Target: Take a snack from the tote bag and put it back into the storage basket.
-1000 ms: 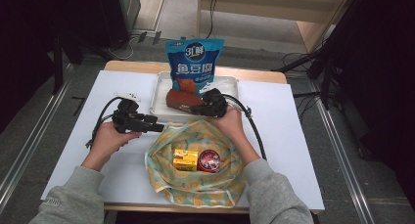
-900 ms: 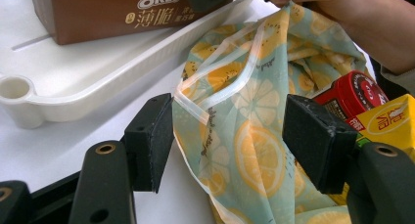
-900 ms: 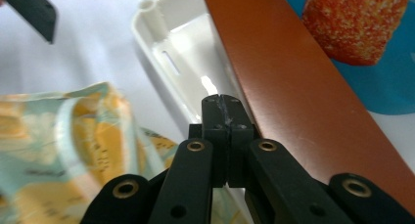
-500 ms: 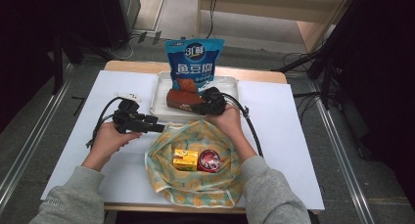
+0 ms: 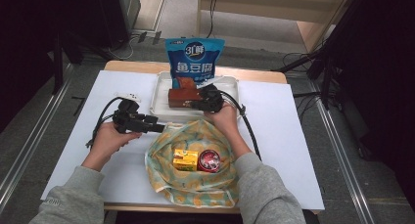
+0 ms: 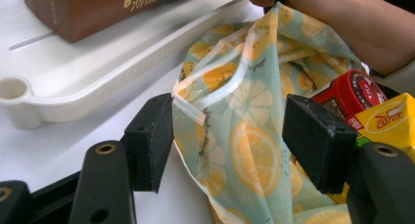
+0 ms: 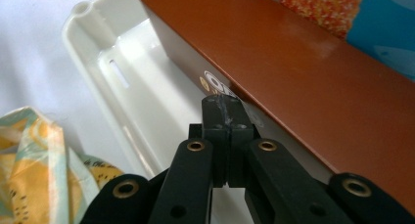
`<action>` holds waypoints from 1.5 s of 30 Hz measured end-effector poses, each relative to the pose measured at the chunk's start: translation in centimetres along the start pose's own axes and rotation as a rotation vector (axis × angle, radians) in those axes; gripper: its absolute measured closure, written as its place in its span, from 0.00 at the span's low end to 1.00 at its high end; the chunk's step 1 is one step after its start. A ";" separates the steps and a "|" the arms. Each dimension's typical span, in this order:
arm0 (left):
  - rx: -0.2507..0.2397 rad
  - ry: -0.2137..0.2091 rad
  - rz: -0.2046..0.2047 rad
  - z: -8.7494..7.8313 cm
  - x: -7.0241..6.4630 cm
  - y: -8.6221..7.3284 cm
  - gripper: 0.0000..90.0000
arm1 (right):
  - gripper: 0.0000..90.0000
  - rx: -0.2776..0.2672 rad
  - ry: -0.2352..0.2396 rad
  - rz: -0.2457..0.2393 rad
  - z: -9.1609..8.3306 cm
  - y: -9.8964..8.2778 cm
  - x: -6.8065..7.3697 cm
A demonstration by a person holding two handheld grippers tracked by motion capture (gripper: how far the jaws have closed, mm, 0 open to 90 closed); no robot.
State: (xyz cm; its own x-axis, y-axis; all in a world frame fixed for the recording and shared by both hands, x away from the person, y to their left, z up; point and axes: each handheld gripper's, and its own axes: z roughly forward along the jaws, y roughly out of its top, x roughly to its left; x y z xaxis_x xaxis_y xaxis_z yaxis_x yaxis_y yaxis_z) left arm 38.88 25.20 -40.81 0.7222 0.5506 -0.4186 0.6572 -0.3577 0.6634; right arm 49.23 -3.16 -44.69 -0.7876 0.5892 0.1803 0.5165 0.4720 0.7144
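My right gripper [image 7: 226, 106] has slid a little toward the brown box [image 7: 313, 82] in the white tray [image 7: 93, 33], mid-frame; its jaws are closed on nothing, tips at the box. My left gripper [image 6: 230, 136] waits wide open around the lemon bag's [image 6: 244, 136] rim, so packing comes next.

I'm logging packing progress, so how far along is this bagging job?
Done: a yellow carton and a red tin already lie in the lemon-print bag. In hand: the left claw stands open around the bag's rim, while the shut right claw meets the brown box in the white tray. Left: that box and the blue pouch.
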 end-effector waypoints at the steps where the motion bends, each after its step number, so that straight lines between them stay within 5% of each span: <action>1: -0.001 0.001 -0.001 0.0 0.0 0.0 0.41 | 1.00 -0.005 0.001 0.003 0.1 0.0 -0.1; 29: 0.001 -0.005 0.010 0.2 -0.2 0.0 0.41 | 1.00 -0.022 -0.055 0.059 1.2 0.7 -1.0; 45: -0.003 -0.006 0.019 0.1 -0.4 0.1 0.41 | 0.95 -0.027 0.004 0.050 -1.0 0.8 -0.4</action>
State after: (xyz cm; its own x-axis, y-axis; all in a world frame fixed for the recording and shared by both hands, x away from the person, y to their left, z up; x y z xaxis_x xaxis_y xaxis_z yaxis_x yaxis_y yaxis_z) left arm 38.66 24.86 -40.67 0.7358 0.5392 -0.4097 0.6429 -0.3660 0.6729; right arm 49.64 -3.68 -43.58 -0.7624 0.6089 0.2190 0.5462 0.4240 0.7224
